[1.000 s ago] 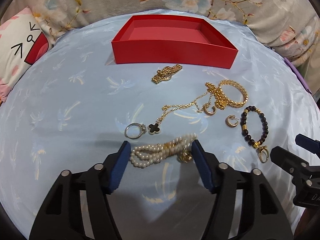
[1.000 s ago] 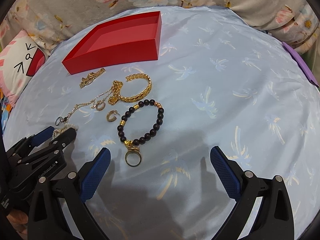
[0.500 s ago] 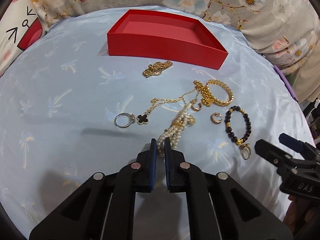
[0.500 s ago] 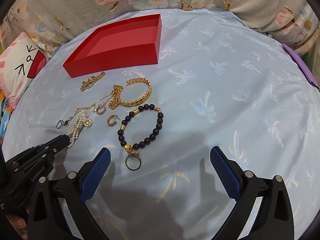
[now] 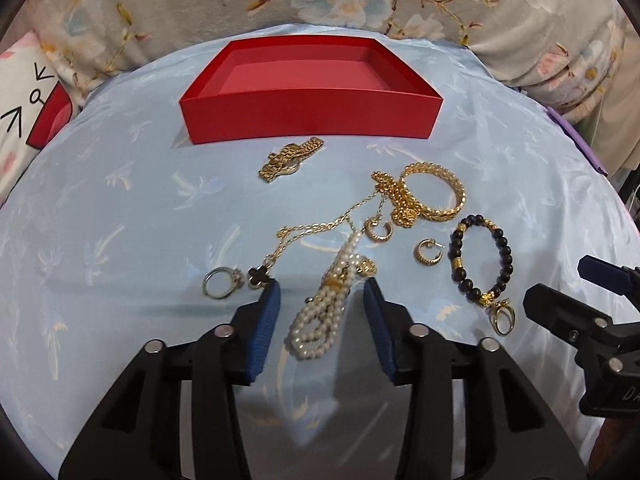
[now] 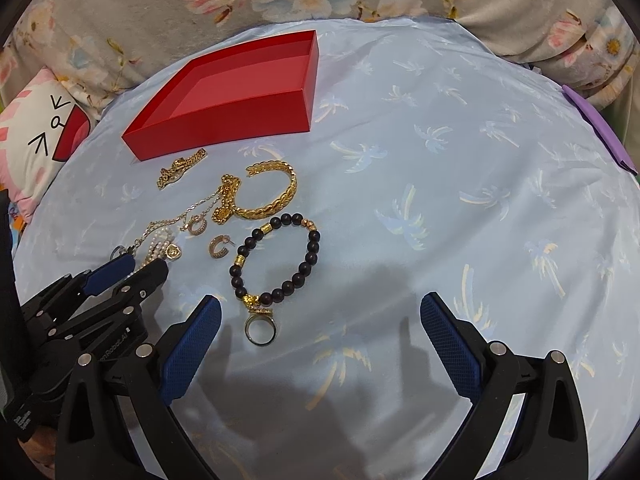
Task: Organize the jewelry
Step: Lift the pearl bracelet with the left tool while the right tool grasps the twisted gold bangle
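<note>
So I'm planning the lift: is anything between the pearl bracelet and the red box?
Yes. The thin gold chain crosses beyond the pearl bracelet, and the gold watch lies before the red box. The left gripper straddles the pearls, open.

Satin-like pale-blue cloth (image 5: 120, 216) w/ slight sheen, faint wrinkles. Red box (image 5: 308, 116) at 12 o'clock: matt card. Pearl strand (image 5: 324, 316) glossy white beads; gold bangle (image 5: 440, 196) shiny braided metal; dark bead bracelet (image 5: 500, 252) at 3 o'clock semi-gloss. Left tongs (image 5: 322, 330): matt black plastic, textured blue pads (image 5: 264, 328).
</note>
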Demonstrator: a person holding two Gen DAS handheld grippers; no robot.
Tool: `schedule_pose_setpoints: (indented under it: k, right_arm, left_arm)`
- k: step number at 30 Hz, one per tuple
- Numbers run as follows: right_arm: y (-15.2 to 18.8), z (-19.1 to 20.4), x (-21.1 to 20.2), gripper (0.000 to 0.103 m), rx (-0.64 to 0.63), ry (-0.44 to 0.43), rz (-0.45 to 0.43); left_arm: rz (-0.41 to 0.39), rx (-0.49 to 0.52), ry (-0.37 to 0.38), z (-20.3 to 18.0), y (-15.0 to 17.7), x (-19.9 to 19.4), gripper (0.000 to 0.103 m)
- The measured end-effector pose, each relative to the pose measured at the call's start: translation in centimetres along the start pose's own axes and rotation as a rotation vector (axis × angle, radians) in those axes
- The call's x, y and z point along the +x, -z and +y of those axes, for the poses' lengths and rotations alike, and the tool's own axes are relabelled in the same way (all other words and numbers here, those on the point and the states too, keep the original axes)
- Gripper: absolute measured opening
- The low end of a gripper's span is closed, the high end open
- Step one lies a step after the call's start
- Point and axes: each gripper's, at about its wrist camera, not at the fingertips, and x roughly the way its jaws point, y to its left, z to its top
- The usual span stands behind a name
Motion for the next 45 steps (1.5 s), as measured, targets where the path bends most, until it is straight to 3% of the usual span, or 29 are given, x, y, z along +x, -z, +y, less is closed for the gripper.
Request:
schedule_pose_setpoints:
  k: [2,5,13,18,33,35,45]
  right_arm:
    - [-0.2,0.0,0.2,0.098,-0.001,0.000,-0.003]
    - [-0.8,0.1,0.6,0.098,-0.007,-0.020,-0.004]
    - [-4.1,0.8,3.1,0.066,-0.012,-0.099,0.009]
    - [-5.7,1.2,4.6,0.046,-0.009,-0.106,0.019]
    - [-6.7,1.8,7.0,0.007,-0.039,-0.066,0.021]
    - [-6.7,1.7,7.0,0.003,-0.033,-0.070,0.021]
    - [-5.7,0.9,4.7,0.003,-0.024,-0.082,-0.003]
  left_arm:
    - [0.004,0.005,0.022,-0.2,-0.1,0.1,0.017]
    - [0.006,-0.001,0.047,-0.2,0.0,-0.1,0.016]
    - [-0.009,-0.056,0.059,1.2,0.2,-1.9,0.016]
    - [-0.018,-0.091,0.059,2.3,0.3,-2.9,0.016]
    - [-0.001,-0.128,0.054,3.0,0.6,-2.9,0.016]
    - [-0.001,-0.130,0.055,3.0,0.6,-3.0,0.016]
    - [-0.004,-0.136,0.037,3.1,0.7,-3.6,0.016]
